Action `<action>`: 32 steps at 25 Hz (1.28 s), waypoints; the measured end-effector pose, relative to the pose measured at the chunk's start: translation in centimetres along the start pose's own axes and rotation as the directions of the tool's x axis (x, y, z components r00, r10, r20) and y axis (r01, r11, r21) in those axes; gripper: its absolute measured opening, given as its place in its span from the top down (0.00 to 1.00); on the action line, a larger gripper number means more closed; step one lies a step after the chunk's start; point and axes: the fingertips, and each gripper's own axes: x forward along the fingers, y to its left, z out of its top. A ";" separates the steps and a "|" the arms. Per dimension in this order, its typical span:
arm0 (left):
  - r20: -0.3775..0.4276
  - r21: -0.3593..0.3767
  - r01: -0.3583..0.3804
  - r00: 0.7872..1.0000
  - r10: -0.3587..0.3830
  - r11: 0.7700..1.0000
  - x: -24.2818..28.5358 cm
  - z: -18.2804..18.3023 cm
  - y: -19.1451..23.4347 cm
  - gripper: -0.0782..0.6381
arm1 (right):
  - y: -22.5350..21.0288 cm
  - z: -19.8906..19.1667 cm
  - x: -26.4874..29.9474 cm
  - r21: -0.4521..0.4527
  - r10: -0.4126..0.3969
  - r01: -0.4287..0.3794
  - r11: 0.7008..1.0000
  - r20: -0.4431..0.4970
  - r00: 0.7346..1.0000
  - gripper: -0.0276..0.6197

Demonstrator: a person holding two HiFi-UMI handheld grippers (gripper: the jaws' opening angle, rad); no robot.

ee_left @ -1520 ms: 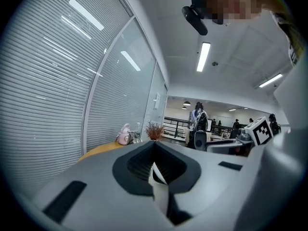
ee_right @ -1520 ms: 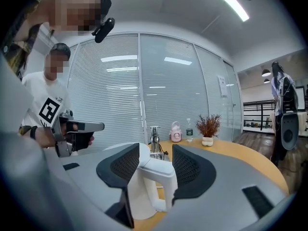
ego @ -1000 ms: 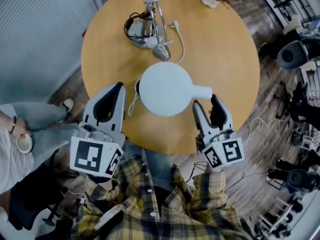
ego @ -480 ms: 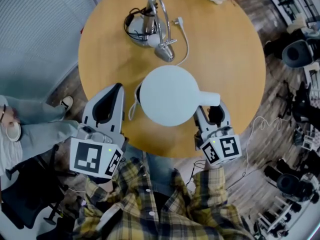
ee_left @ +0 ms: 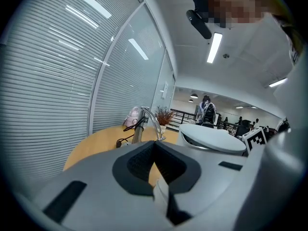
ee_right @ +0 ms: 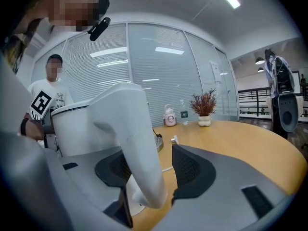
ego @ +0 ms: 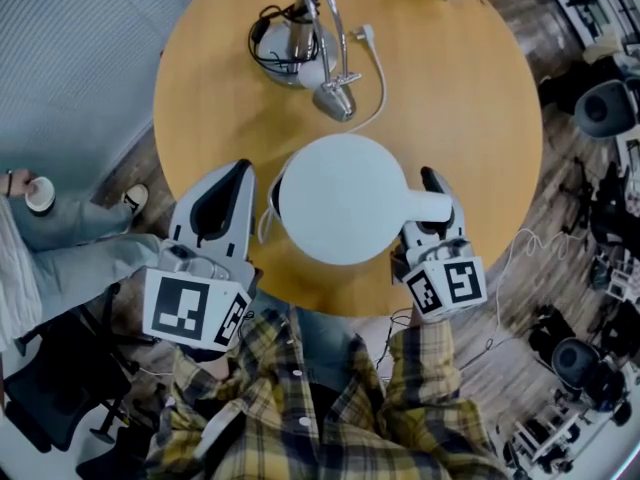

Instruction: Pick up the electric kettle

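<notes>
the white electric kettle (ego: 340,198) stood close to the near edge of the round table (ego: 470,78), its lid closed, so the inside was hidden. its handle (ee_right: 139,143) was between the parted jaws of the right gripper (ee_right: 149,150), touching one pad only. just left of the kettle the left gripper (ego: 238,173) was clenched on nothing. beyond the kettle stood a metal stand (ego: 315,53) with cords; right of the kettle was bare wood.

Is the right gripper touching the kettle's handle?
Cannot tell. The right gripper view shows the handle between the right gripper's open jaws, with table showing beside one pad; the handle covers the other pad.
</notes>
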 end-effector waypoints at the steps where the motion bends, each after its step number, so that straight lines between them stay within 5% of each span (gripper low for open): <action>1: -0.001 0.000 -0.001 1.000 0.001 1.000 0.1 0.0 0.0 0.89 | -0.1 0.1 0.3 0.001 0.002 -0.002 1.000 0.008 1.000 0.59; 10: -0.001 -0.001 -0.013 1.000 0.013 1.000 0.5 0.5 0.4 0.89 | 0.1 1.3 0.7 -0.008 0.005 -0.005 1.000 0.064 0.998 0.61; 24: 0.003 -0.006 -0.016 1.000 0.016 1.000 1.1 0.6 1.1 0.89 | 0.6 2.0 2.1 -0.110 -0.023 0.034 0.993 0.099 0.995 0.85; 32: 0.015 -0.003 -0.018 1.000 0.018 1.000 0.6 1.3 1.1 0.89 | 0.6 2.1 2.0 -0.142 -0.043 0.057 0.988 0.096 0.994 0.89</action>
